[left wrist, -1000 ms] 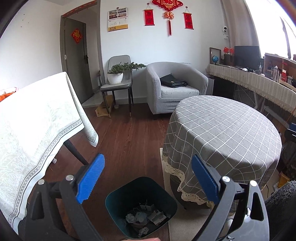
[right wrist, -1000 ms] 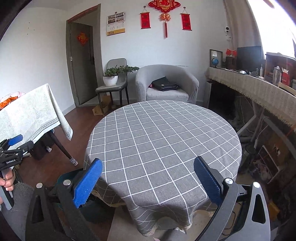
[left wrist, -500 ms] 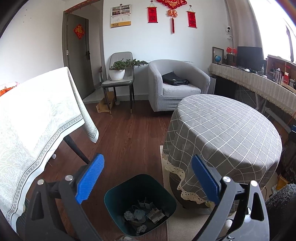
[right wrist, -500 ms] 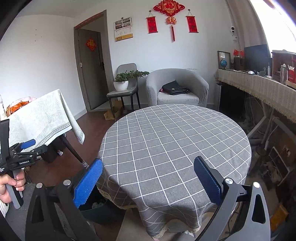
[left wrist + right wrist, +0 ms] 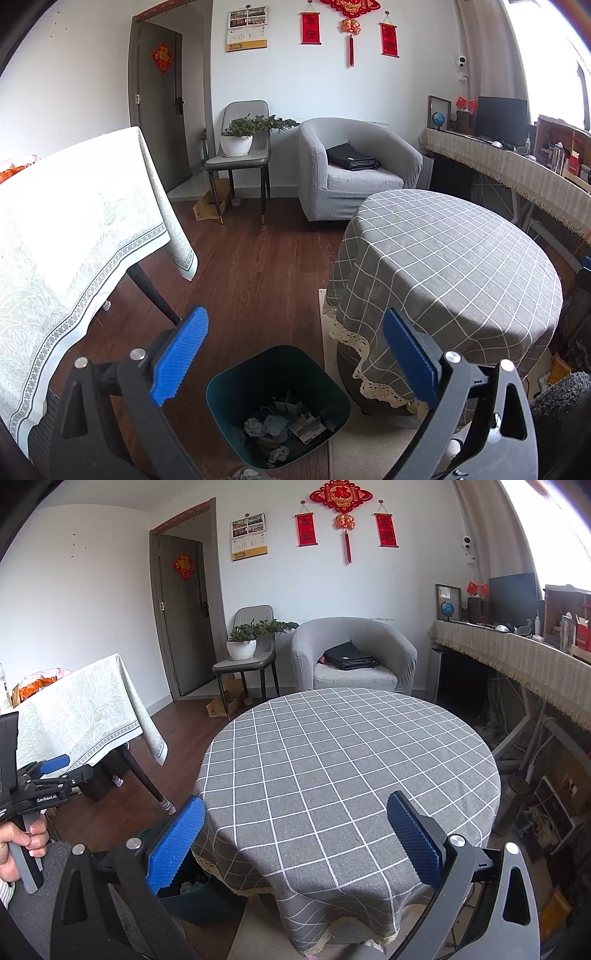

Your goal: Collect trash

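Note:
A dark teal trash bin (image 5: 277,402) stands on the wood floor beside the round table, with several crumpled papers and scraps (image 5: 284,428) in its bottom. My left gripper (image 5: 291,354) is open and empty, above and just behind the bin. My right gripper (image 5: 295,842) is open and empty, held over the near edge of the round table with the grey checked cloth (image 5: 347,760). The bin's edge (image 5: 199,893) shows under the table's left side in the right wrist view. The left gripper (image 5: 48,771) also appears there, held in a hand at the far left.
A table with a white patterned cloth (image 5: 66,240) stands at the left. A grey armchair with a black bag (image 5: 354,173) and a chair with a potted plant (image 5: 240,147) stand at the far wall. A long fringed counter (image 5: 517,177) runs along the right.
Both grippers have risen and drawn back a little. The bin now sits lower in the left wrist view. Both stay open and empty.

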